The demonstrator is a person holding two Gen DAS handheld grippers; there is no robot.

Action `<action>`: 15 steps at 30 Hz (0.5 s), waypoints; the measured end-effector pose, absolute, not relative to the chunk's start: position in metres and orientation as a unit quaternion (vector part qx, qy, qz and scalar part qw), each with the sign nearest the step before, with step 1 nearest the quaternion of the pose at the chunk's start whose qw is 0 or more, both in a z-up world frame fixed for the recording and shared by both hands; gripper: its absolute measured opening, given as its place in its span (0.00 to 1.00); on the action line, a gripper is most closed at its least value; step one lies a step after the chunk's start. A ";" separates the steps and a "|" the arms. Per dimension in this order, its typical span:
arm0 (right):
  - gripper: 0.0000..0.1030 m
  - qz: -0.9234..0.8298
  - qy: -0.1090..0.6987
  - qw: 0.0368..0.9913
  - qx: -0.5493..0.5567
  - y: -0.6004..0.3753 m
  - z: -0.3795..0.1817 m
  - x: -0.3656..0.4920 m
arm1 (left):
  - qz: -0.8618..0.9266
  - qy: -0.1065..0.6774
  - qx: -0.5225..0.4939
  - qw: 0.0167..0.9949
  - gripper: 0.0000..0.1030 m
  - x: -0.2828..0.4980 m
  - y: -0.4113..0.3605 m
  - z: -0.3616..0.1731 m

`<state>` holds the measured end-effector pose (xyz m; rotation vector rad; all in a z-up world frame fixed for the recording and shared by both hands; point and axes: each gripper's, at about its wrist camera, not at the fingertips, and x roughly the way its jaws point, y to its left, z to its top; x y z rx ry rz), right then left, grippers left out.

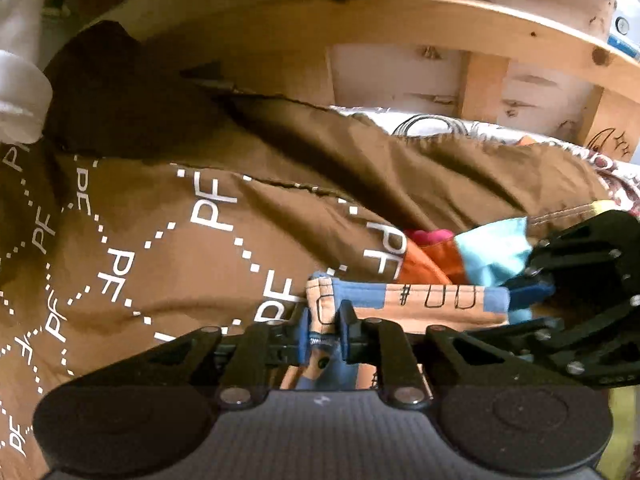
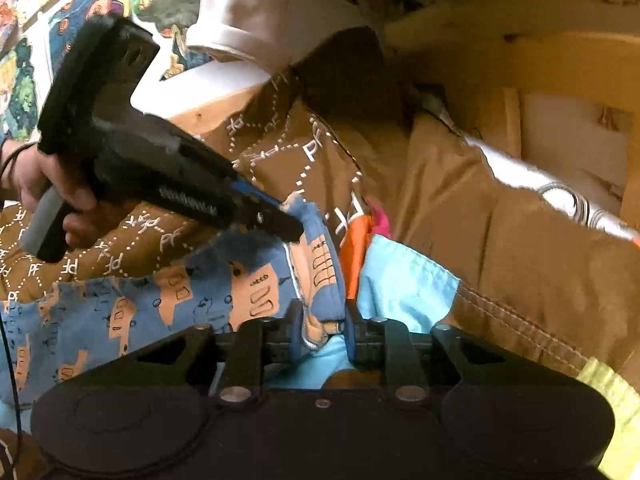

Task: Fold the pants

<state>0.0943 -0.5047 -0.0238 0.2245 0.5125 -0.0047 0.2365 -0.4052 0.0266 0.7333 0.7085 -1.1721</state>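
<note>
pants (image 1: 416, 300) of small size, in blue cloth printed with peach-orange blocks and thin black doodle outlines, are lying bunched on top of a brown quilt (image 1: 168, 240) that is carrying white "pf" letters inside dotted diamond lines. the waistband edge is standing up as a thick folded ridge, and it is stretching in a fairly straight band between the two tools. in the right wrist view the rest of the pants is spreading out to the lower left in soft wrinkles, with the print running across it.

the left tool (image 1: 325, 330) is clamping on one end of that ridge, its blue pads pressing the cloth from both sides. the right tool (image 2: 323, 330) is clamping on the other end of the same edge, with fabric pinched up between its pads. a person's hand (image 2: 48, 188) is gripping the handle of the left tool, seen from the right wrist view.

just beside the pants, a light blue cloth (image 2: 404, 280) and an orange cloth (image 2: 354, 256) are lying crumpled, with a bit of pink cloth (image 1: 428, 237) showing behind them. a plain tan-brown cloth (image 1: 460, 176) with a stitched hem is lying past these. a wooden frame (image 1: 400, 20) is rising behind the pile, and a white garment (image 2: 256, 20) is sitting at the far edge of the quilt.
</note>
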 end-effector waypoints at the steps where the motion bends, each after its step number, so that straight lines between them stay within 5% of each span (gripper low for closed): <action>1: 0.28 0.002 0.252 0.961 0.114 -0.506 -0.023 0.094 | -0.530 0.320 0.326 0.715 0.24 0.238 -0.405 0.026; 7: 0.38 0.010 0.252 0.961 0.117 -0.506 -0.024 0.095 | -0.513 0.334 0.272 0.742 0.42 0.253 -0.391 0.046; 9: 0.38 0.010 0.252 0.960 0.124 -0.506 -0.024 0.093 | -0.501 0.337 0.251 0.757 0.58 0.252 -0.383 0.058; 15: 0.36 0.006 0.250 0.958 0.144 -0.508 -0.023 0.094 | -0.472 0.387 0.205 0.765 0.62 0.245 -0.380 0.080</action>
